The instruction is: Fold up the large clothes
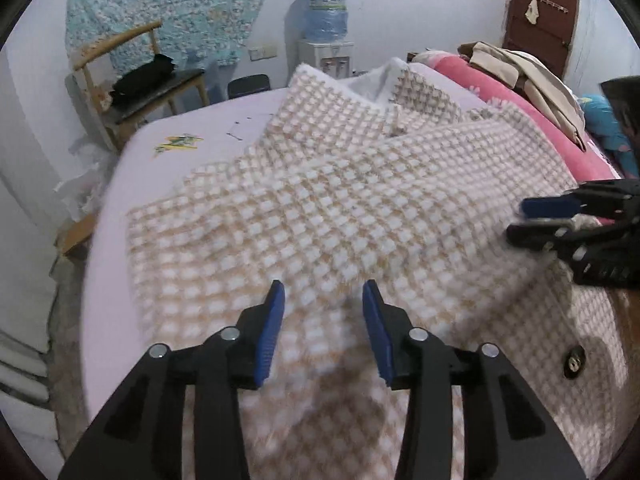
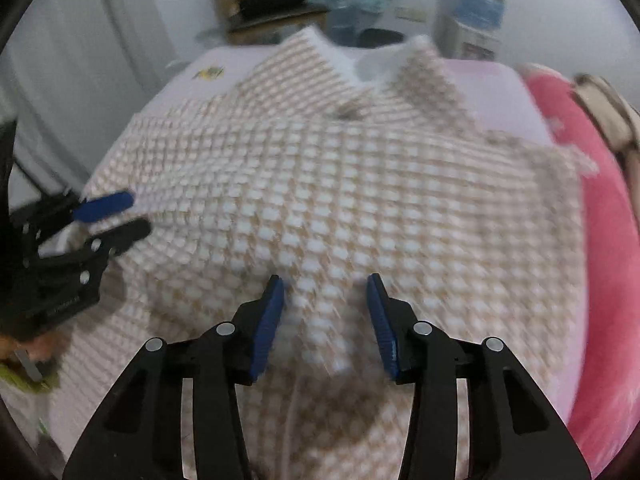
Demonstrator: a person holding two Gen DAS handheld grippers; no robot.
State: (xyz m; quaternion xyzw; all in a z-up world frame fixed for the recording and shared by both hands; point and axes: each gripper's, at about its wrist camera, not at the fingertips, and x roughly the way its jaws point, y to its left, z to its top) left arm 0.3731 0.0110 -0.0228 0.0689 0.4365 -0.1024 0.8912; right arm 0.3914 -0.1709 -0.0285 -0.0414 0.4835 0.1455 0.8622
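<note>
Broadly, a bed (image 1: 120,184) with a pale lilac sheet fills both views, and spread over most of it lies a large checked coat (image 1: 340,200) in beige and white, its wide collar pointing toward the far wall and its front panels overlapping across the middle. Along the bed's right side runs a pink blanket (image 1: 520,120), with a heap of beige clothing (image 1: 520,76) piled at its far end. Beyond the bed stand a wooden chair (image 1: 120,68) carrying dark items and a water dispenser (image 1: 326,16) topped by a blue bottle. The left tool (image 1: 323,308) hangs over the near part of the coat, its blue pads apart with only the fabric's surface seen between them, gripping nothing. The right tool (image 2: 326,300) is likewise spread over the coat, a raised ridge of cloth lying between its pads without being pinched. Near the coat's hem sits a dark button (image 1: 574,362). A small yellow and green print (image 1: 176,144) marks the sheet near the far left corner.
</note>
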